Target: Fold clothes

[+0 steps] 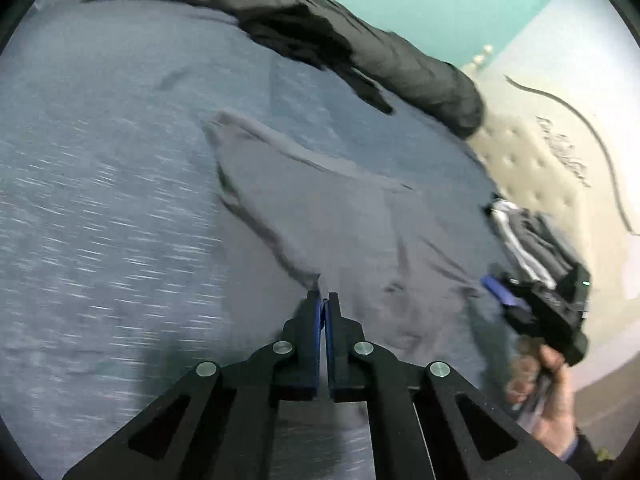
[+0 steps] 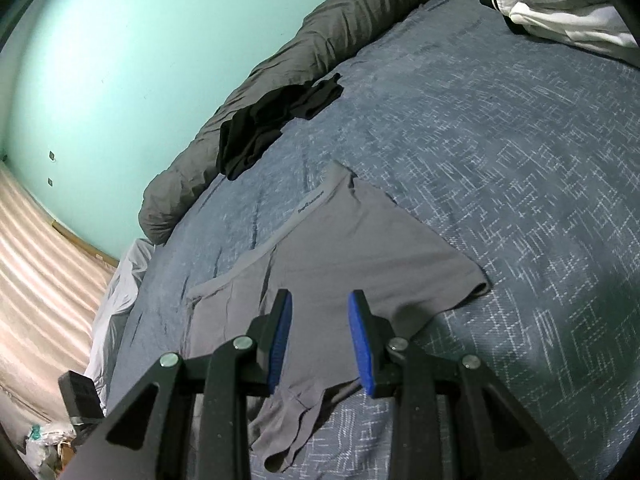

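Grey boxer briefs (image 2: 340,248) lie spread flat on the blue patterned bedspread (image 2: 520,160), waistband toward the wall. My right gripper (image 2: 319,294) hangs open just above their lower middle, with no cloth between the blue pads. The left wrist view is blurred; there the briefs (image 1: 340,220) stretch out ahead, and my left gripper (image 1: 322,298) is shut with its tips in line with a leg-hem corner. I see no cloth between its pads. A hand holds the right gripper (image 1: 498,284) at the briefs' right side.
A black garment (image 2: 272,124) lies against a rolled dark grey duvet (image 2: 320,40) along the teal wall. White and grey clothes (image 2: 560,8) are piled at the bed's far corner. Bare beige mattress (image 1: 540,160) shows past the bedspread's edge.
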{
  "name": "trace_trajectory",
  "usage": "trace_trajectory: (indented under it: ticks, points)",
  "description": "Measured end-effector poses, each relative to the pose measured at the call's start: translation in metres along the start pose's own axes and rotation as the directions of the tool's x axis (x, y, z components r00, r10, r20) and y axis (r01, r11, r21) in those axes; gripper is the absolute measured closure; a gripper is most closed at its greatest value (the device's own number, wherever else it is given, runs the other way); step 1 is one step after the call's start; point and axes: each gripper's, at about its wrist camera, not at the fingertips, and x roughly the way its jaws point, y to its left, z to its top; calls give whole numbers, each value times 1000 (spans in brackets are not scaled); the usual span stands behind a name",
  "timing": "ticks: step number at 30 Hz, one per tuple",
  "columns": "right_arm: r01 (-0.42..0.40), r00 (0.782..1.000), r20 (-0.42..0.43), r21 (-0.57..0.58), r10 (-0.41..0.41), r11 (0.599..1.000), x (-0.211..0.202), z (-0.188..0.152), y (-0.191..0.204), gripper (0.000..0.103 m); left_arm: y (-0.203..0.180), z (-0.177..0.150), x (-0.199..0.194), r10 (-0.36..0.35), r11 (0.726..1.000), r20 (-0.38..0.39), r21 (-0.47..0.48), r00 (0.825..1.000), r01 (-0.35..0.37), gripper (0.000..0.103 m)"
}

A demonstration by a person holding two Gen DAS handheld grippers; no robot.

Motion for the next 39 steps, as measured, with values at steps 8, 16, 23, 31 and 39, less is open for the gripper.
trace_trajectory:
  ticks: [8, 16, 23, 31, 39]
  points:
    - [-14, 1000, -16, -16, 13, 1000, 4, -2, 5, 74, 7, -4, 7, -13, 999, -31, -41, 999, 12, 74]
    - [-18, 1000, -18, 2, 18, 1000, 5, -3, 4, 74, 40, 4, -11, 74, 991, 35, -116, 997, -69, 72]
    - [-20, 1000, -20, 2, 20, 1000, 9, -4, 9, 74, 23, 18, 20, 105, 994, 3, -31, 994, -105, 73]
    - [-20, 999, -28, 14, 20, 1000, 15, -4, 7, 74, 20, 10, 39, 120, 993, -62, 26, 991, -119, 102]
    - [-23, 999, -25, 20, 23, 1000, 11, -4, 4, 74, 28, 11, 24, 91, 996, -34, -4, 995, -91, 103]
